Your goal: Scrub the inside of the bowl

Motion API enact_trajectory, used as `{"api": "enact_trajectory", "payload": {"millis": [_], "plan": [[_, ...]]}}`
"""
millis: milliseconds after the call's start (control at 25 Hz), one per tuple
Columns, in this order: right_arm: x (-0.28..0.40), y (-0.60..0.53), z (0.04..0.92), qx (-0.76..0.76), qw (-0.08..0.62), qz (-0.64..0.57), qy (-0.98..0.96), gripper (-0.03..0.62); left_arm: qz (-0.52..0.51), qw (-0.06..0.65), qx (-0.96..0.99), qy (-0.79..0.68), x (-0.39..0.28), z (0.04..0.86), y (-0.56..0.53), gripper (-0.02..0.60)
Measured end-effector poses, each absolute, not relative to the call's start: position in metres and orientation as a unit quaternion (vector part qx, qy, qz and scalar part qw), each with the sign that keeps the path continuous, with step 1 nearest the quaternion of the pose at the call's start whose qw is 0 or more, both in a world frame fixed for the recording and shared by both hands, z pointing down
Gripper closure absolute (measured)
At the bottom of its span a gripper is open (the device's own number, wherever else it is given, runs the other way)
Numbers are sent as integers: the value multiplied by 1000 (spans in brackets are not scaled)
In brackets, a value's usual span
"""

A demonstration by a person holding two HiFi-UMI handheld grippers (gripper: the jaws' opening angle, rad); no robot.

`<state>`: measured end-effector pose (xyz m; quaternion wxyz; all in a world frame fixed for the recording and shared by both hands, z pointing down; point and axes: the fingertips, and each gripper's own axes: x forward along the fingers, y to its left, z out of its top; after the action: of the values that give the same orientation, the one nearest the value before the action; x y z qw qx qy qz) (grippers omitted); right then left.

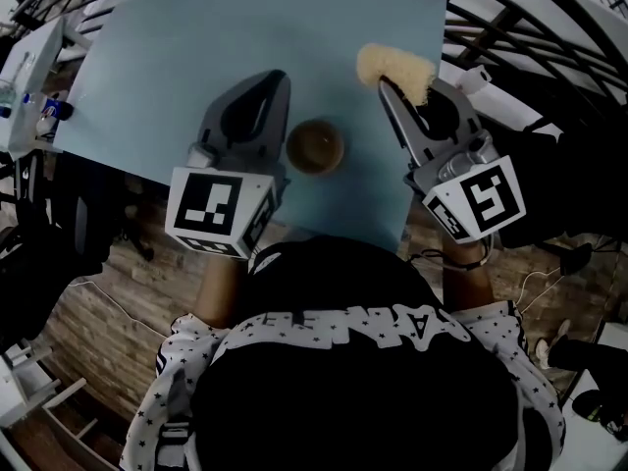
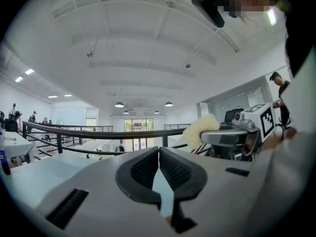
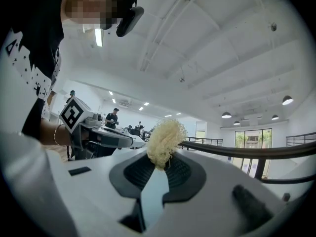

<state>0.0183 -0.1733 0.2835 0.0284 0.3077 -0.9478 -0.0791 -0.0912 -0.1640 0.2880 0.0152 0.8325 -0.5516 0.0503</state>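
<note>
I am looking down at a light blue desk (image 1: pixel 147 86). A small brown bowl (image 1: pixel 315 147) is sitting on it, near the edge closest to me, between my two grippers. My left gripper (image 1: pixel 278 78) is staying just beside the bowl, on its left. Its jaws are pressing together with nothing in them. My right gripper (image 1: pixel 385 84) is waiting on the other side of the bowl. Its jaws are squeezing a fluffy yellow scrubber (image 1: pixel 397 69). The scrubber is sticking out past the jaw tips, farther from me than the bowl and not touching it.
</note>
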Motion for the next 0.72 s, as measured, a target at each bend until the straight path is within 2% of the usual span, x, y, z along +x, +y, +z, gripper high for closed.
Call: {"api": "enact_trajectory", "payload": {"millis": [720], "plan": [[15,-172,283,300,35,-82,-950,534,51,17,831,-554,-94,286,-163,563]]}}
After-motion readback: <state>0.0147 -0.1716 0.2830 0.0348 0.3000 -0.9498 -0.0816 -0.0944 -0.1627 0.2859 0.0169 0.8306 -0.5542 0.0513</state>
